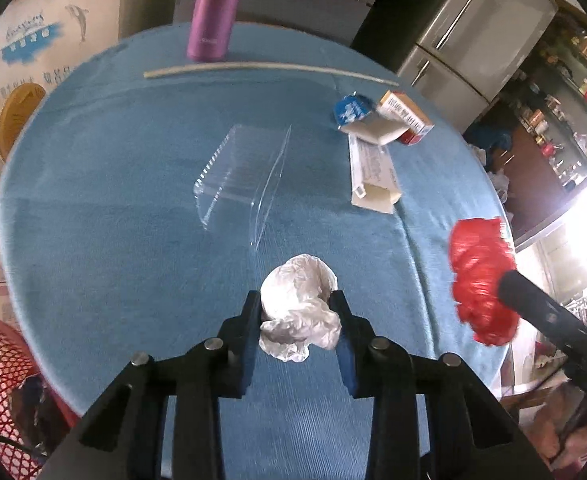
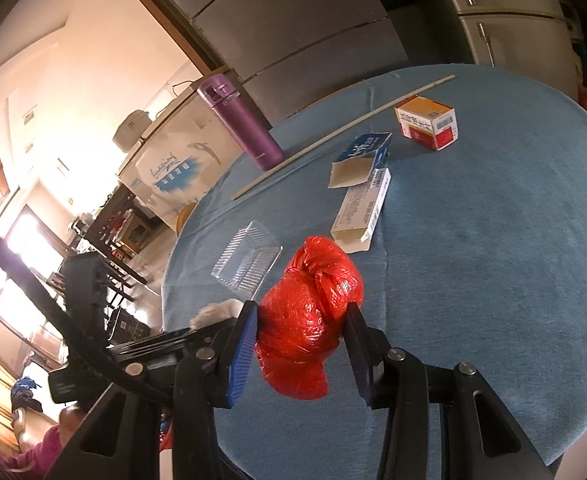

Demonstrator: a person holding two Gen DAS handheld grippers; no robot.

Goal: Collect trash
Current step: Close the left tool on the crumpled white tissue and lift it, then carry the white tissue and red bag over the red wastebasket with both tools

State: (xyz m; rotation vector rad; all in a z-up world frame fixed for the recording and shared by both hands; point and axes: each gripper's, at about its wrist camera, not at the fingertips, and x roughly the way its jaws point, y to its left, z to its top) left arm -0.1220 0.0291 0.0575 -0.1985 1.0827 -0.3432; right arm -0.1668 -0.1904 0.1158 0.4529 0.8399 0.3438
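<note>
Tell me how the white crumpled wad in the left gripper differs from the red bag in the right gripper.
The white wad is pale, papery-looking and loosely crumpled; the red bag is glossy bright red plastic, bunched with a knotted top. In each gripper's own view, the red bag fills more of the gap between the fingers than the white wad does. Both are soft, crushed trash, each pinched between gripper pads above the blue tablecloth: the wad in the left gripper, the bag in the right gripper.

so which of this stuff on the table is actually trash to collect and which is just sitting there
Likely trash:
- crumpled white wad, in the left gripper
- red plastic bag, in the right gripper
- clear plastic tray
- opened long white carton
- torn blue and white box

Probably just lying about:
- purple bottle
- thin pale stick
- intact orange and red box, though it could be empty
</note>
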